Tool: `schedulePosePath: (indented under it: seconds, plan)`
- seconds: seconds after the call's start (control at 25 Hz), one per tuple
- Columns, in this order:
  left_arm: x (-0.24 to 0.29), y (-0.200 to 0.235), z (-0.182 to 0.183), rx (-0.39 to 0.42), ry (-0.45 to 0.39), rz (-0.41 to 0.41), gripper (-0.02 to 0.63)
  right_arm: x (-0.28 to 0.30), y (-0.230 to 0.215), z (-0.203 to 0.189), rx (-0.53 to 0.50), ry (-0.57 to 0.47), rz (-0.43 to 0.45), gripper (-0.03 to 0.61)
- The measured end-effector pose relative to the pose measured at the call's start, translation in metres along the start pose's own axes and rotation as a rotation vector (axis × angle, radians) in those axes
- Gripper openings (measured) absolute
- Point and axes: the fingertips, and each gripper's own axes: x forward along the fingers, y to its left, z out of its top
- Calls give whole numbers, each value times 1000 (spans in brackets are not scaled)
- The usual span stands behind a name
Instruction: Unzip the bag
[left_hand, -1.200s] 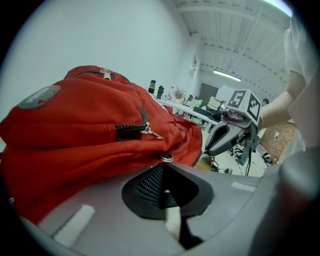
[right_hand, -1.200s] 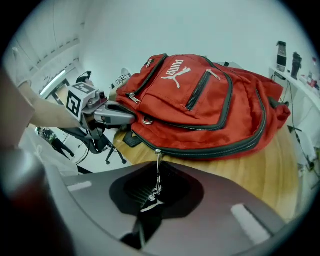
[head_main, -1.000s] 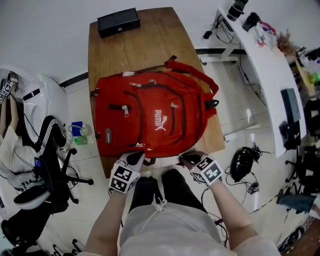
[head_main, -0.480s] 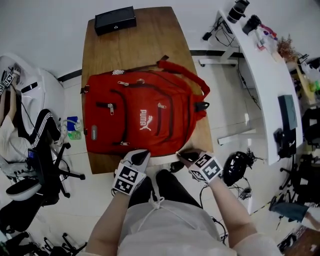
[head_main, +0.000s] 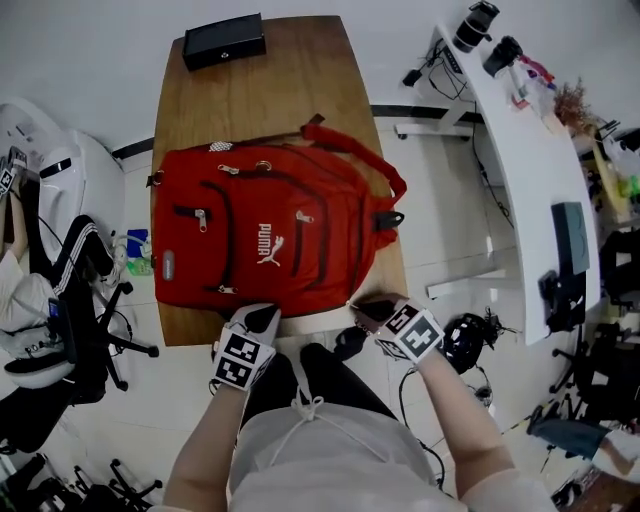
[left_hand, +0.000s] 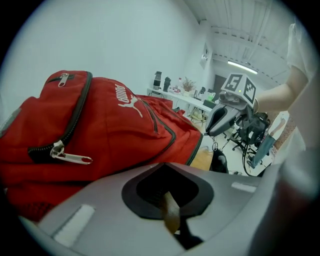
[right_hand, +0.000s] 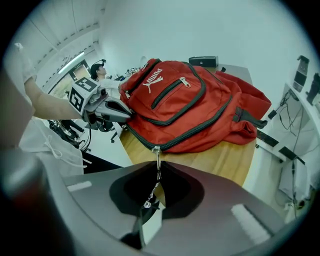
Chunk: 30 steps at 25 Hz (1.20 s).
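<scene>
A red backpack (head_main: 270, 240) lies flat on the wooden table (head_main: 270, 90), front pockets up. At its near right corner my right gripper (head_main: 368, 310) is shut on the main zipper's metal pull (right_hand: 157, 152), whose small chain runs down between the jaws (right_hand: 150, 205). My left gripper (head_main: 262, 320) sits at the bag's near left edge, jaws together (left_hand: 170, 220) with a thin brownish sliver between them; I cannot tell what it is. A side pocket's zipper pull (left_hand: 70, 157) hangs just beyond it. The main zipper line looks closed along the bag's side.
A black box (head_main: 223, 40) stands at the table's far end. An office chair (head_main: 70, 300) with clothes is left of the table, a white desk (head_main: 520, 150) with gear to the right. The person's legs are against the near table edge.
Across the head views the bag and table have slid left in the picture. Both grippers stay at the bag's near edge, the right one still holding the corner zipper pull.
</scene>
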Motion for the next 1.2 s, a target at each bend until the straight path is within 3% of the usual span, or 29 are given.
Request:
schedulePosePath:
  seconds: [0.32, 0.48, 0.72, 1.04, 1.2]
  plan:
    - [7, 4, -5, -75, -16, 8, 6, -15, -32, -1, 6, -12, -49, 31]
    - [9, 6, -8, -73, -7, 25, 6, -9, -34, -3, -2, -3, -45, 31]
    - [11, 6, -8, -82, -18, 19, 6, -18, -59, 0, -5, -36, -136, 31]
    - [14, 8, -8, -86, -18, 24, 6, -27, -88, 10, -23, -34, -193, 34]
    - [15, 10, -10, -99, -21, 24, 6, -26, -94, 12, 7, -42, -178, 35]
